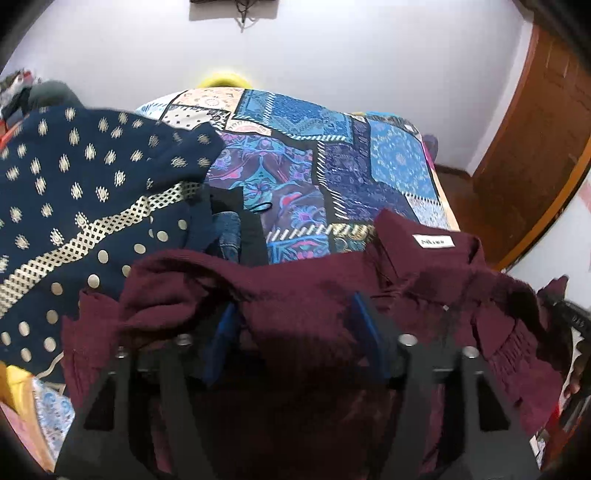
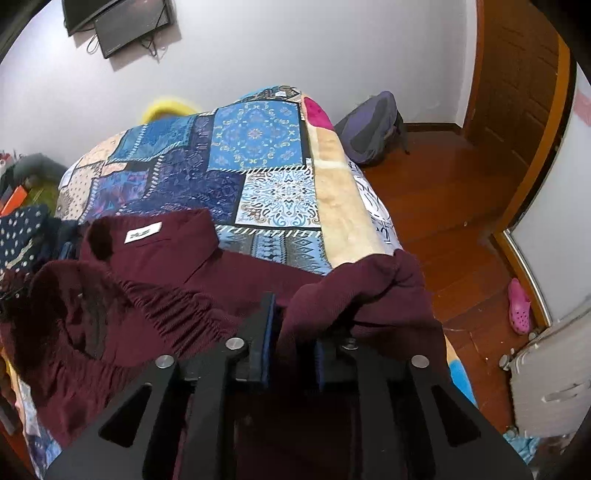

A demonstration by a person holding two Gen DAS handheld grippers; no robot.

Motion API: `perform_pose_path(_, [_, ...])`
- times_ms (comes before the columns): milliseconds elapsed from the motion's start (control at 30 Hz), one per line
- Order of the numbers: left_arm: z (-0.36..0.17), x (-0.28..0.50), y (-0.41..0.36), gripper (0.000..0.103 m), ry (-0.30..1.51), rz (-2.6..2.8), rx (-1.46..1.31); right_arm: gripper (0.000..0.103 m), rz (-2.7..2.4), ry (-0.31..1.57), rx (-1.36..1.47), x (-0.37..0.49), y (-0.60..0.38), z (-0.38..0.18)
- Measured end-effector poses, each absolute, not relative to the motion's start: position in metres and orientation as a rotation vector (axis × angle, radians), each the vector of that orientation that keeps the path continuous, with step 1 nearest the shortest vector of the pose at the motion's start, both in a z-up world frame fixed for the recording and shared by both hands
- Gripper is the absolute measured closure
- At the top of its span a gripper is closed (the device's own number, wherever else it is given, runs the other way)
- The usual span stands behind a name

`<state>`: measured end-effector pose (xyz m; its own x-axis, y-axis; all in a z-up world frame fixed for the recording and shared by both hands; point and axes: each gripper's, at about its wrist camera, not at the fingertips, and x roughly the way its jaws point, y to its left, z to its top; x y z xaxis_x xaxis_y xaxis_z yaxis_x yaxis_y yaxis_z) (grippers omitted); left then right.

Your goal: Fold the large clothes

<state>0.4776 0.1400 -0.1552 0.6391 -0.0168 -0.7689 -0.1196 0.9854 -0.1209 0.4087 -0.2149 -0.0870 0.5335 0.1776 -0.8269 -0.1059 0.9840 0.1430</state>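
A maroon garment [image 1: 295, 280] with a white neck label [image 1: 433, 242] lies bunched at the near edge of a bed with a blue patchwork cover [image 1: 314, 155]. My left gripper [image 1: 293, 314] is open, its blue pads standing wide apart with loose maroon cloth lying between and over them. In the right wrist view the same maroon garment [image 2: 166, 295] spreads to the left, collar and label [image 2: 144, 233] upward. My right gripper [image 2: 295, 325] is nearly closed, with a thick fold of the maroon cloth filling the narrow gap between its pads. The fingertips of both grippers are partly hidden by cloth.
A navy garment with gold dots [image 1: 74, 184] is heaped on the bed's left side over darker clothes. Right of the bed is wooden floor with a backpack [image 2: 369, 129], a pink shoe [image 2: 519, 310] and a wooden door [image 1: 535, 129]. A screen [image 2: 122, 22] hangs on the far wall.
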Motion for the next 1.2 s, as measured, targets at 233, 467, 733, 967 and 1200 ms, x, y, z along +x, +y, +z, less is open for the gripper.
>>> perform_pose_path(233, [-0.132,0.447,0.117,0.017,0.847,-0.012,-0.135,0.026,0.216,0.933,0.058,0.38,-0.204,-0.06])
perform_pose_path(467, [-0.145,0.412,0.098,0.011,0.899,-0.051,-0.077,0.025,0.258,0.951,-0.053,0.349,-0.178,-0.058])
perform_pose_path(733, [-0.195,0.385,0.096,0.011,1.024,-0.041,-0.087,0.025,0.305,1.049,-0.148,0.317,-0.154,-0.088])
perform_pose_path(967, [-0.219,0.357,0.125,0.011,1.059,0.051,-0.174,0.025,0.289,1.082,-0.213,0.3,-0.153,-0.099])
perform_pose_path(1200, [-0.214,0.331,0.182,0.011,1.01,0.117,-0.41,0.025,0.289,1.044,-0.187,0.303,-0.155,-0.079])
